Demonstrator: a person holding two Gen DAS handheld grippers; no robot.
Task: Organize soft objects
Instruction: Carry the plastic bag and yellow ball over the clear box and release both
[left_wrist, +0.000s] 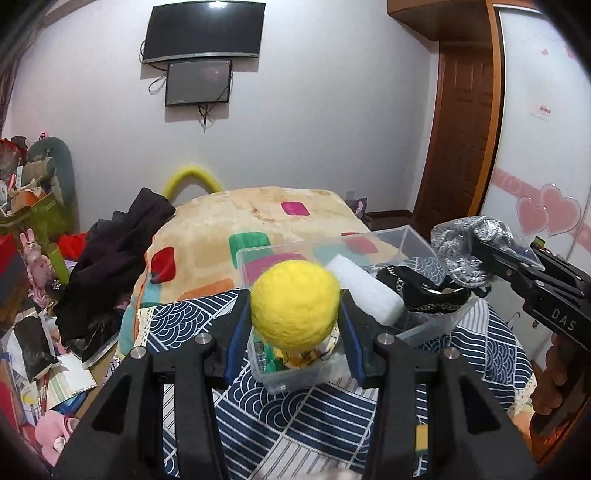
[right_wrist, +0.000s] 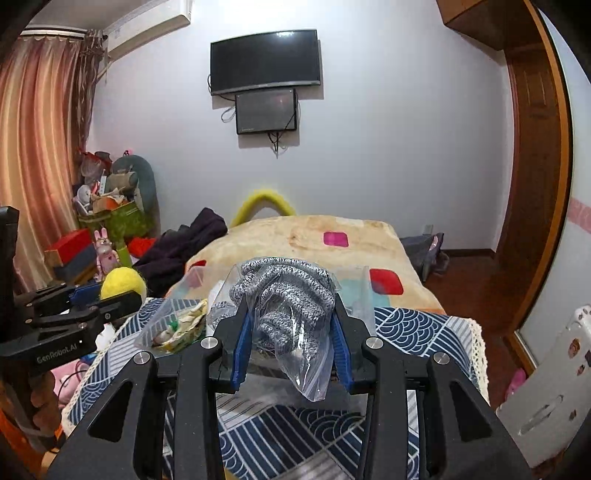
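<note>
- My left tongs (left_wrist: 295, 325) are closed on a yellow felt ball (left_wrist: 294, 303), held up over the near end of the clear box (left_wrist: 430, 325); it isn't in yet.
- My right tongs (right_wrist: 290, 345) are clamped on a grey knit piece in a plastic bag (right_wrist: 286, 306), held at the box's 3 o'clock side in the left view; also not yet dropped.
- Already inside the box, I judge: a white foam block (left_wrist: 365, 291) mid-box, a black patterned cloth (left_wrist: 421, 291) toward 2 o'clock, and something printed under the ball.
- The box sits on the blue patterned cloth (left_wrist: 295, 417) over the bed, with the quilt (left_wrist: 258, 210) beyond at 12 o'clock.
- Two drops left, as far as I can tell.
</note>
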